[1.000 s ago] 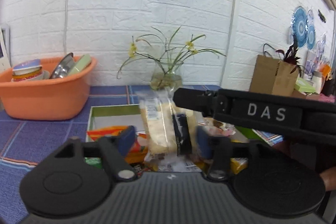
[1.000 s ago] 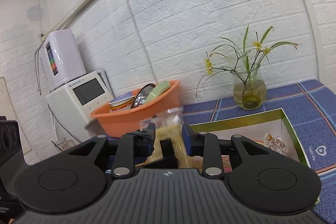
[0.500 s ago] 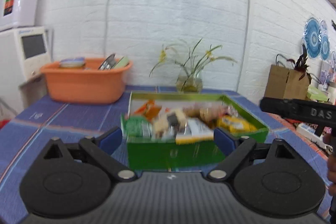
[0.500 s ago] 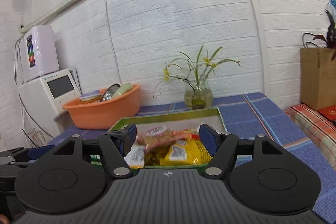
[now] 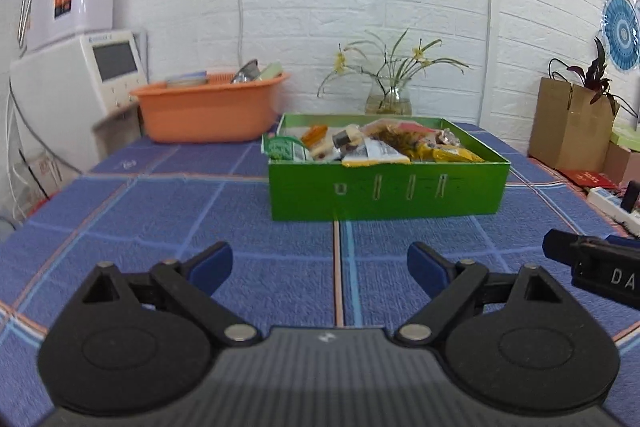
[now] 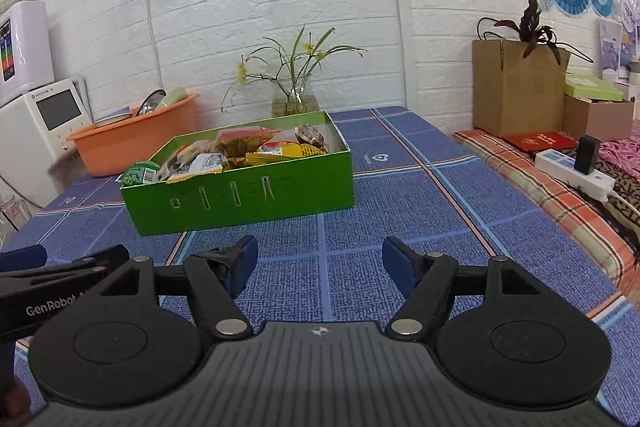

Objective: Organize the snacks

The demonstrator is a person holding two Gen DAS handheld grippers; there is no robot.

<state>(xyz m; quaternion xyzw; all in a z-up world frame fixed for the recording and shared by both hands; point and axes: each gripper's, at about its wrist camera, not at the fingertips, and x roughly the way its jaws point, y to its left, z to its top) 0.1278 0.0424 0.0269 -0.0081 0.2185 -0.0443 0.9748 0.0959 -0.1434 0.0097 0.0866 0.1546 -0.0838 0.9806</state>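
1. Hovering low over the blue checked tablecloth (image 5: 168, 211): left gripper (image 5: 320, 269), blue-padded fingers (image 5: 210, 265) spread wide, gripping nothing.
2. Hovering beside it over the same cloth: right gripper (image 6: 316, 263), fingers (image 6: 400, 265) likewise wide apart, gripping nothing.
3. Sitting on the table well beyond both sets of fingertips: green cardboard box (image 5: 388, 191), its long side wall facing the cameras.
4. Lying heaped inside the box: snack packets (image 5: 376, 147), among them a green one at the left corner and a yellow one at the right.
5. Standing behind the box near the white brick wall: orange plastic basin (image 5: 208, 111) holding dishes, and a glass vase (image 5: 388, 101) of yellow flowers.
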